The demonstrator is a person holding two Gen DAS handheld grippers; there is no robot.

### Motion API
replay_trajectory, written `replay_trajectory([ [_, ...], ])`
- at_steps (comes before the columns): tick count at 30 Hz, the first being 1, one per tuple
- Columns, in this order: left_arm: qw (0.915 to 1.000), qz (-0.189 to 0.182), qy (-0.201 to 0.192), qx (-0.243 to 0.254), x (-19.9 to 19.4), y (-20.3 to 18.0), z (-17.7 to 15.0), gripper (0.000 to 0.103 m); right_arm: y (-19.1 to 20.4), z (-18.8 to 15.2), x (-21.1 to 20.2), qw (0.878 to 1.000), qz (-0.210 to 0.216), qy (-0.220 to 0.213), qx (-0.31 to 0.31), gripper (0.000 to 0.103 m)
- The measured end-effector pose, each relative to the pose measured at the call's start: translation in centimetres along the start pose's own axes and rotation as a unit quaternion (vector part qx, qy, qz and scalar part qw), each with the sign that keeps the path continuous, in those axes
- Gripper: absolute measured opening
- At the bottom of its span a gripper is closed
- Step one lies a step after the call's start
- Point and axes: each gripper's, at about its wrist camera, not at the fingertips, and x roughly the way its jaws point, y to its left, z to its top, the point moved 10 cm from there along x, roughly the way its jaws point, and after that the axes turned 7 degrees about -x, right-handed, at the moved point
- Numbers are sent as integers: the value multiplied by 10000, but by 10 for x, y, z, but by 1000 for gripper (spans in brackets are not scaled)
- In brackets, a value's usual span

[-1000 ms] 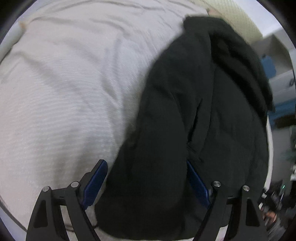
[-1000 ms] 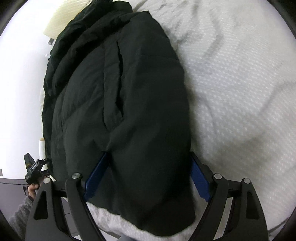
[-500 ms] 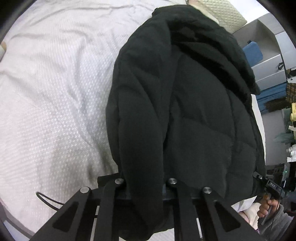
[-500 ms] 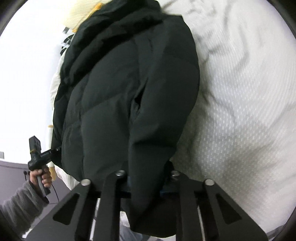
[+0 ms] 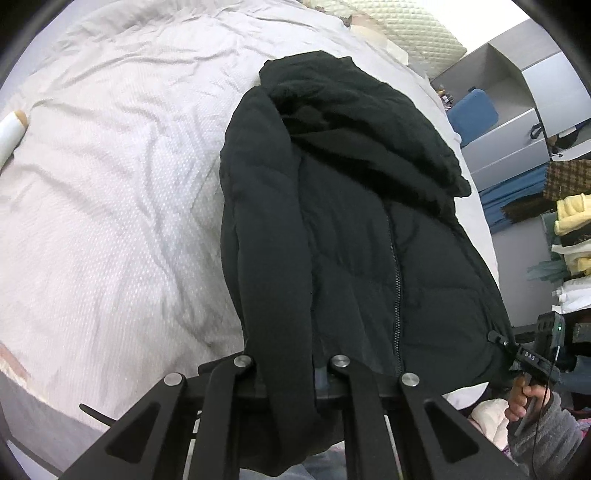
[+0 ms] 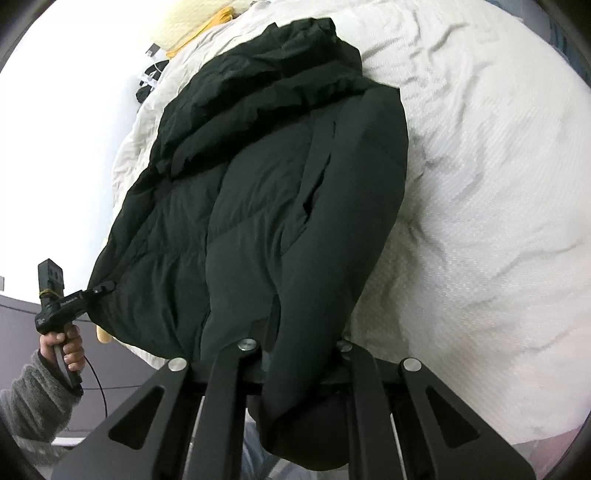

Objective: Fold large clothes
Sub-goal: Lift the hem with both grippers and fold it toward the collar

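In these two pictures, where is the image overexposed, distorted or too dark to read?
Left wrist view: sharp, but the fisheye bends the bed sheet and shelves; the black jacket keeps little detail. Right wrist view: the area at upper left is blown out to white, and the jacket folds are hard to read.

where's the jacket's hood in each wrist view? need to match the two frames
Left wrist: the hood sits at upper centre-right, at the far end of the black jacket, lying on the white bedsheet.
Right wrist: the hood sits at upper centre-left, again at the jacket's far end.
Shared landmark: the cream quilted pillow, beyond the hood at the top of both views, in the right one.
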Motion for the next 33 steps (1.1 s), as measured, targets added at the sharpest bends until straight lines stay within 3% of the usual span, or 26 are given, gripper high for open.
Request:
replay_trajectory([
  [7,10000,-3,29,-20,-35,-4,-30,10,6,-2,-13,10000,-40,-18,-54,10],
  [11,9999,-114,14,-14,-60,-4,-50,9,5,-19,-23,9999,-23,74,-111,10],
  [17,9975,-312,-129,-626,-97,14,-75,9,-2,-41,-48,9999,94,46,135,10],
  [27,9813,-1028,-378,-1580,-173,12,-77,7,15,-19,-114,9967,480,-452,464,8],
  [33,9728,-1347,-184,-1873,-212,8,-67,7,14,-4,-153,9936,696,-621,631,8],
])
